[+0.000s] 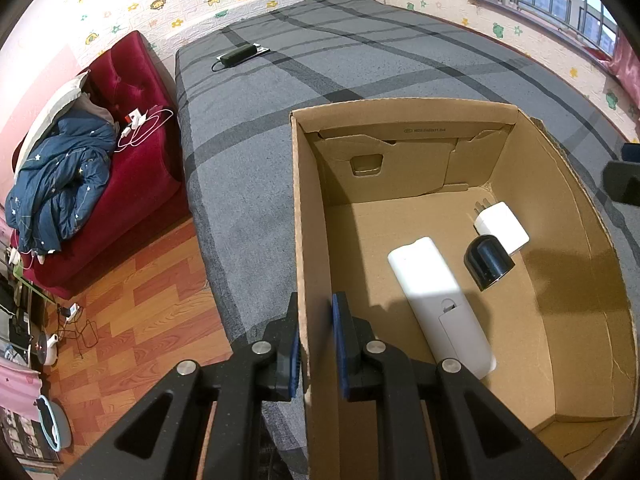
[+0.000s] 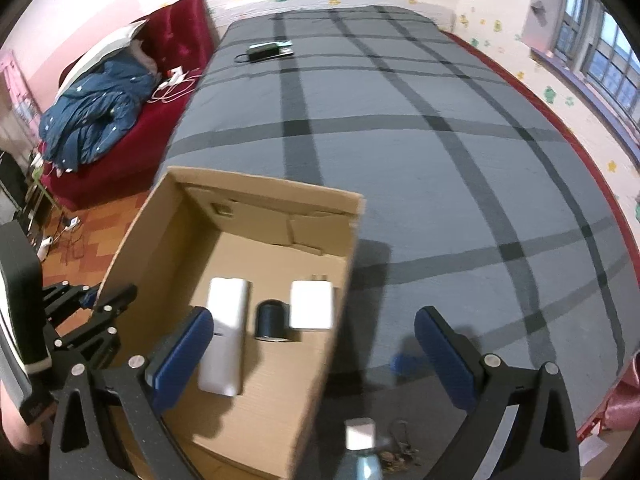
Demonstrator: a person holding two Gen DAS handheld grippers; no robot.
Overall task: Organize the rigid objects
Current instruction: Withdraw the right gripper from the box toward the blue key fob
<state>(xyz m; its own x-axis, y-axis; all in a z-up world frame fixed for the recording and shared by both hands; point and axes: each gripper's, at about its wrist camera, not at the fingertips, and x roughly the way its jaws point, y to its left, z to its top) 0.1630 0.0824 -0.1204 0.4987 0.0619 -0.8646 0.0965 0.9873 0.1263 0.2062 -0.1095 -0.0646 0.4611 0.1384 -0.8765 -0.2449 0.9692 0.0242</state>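
The left gripper (image 1: 316, 344) has two black plastic fingers with flat blue pads (image 1: 339, 344) on their inner sides. Round silver screws (image 1: 261, 347) sit behind the pads. The right gripper (image 2: 314, 356) looks the same: black arms, blue pads (image 2: 184, 354), silver screws (image 2: 489, 359).

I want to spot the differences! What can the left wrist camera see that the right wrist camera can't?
Only the left wrist view shows the left gripper pinching the cardboard box wall up close. Only the right wrist view shows the open right gripper and a small white cube on the bed. Both show the white remote, black cylinder and white plug in the box.
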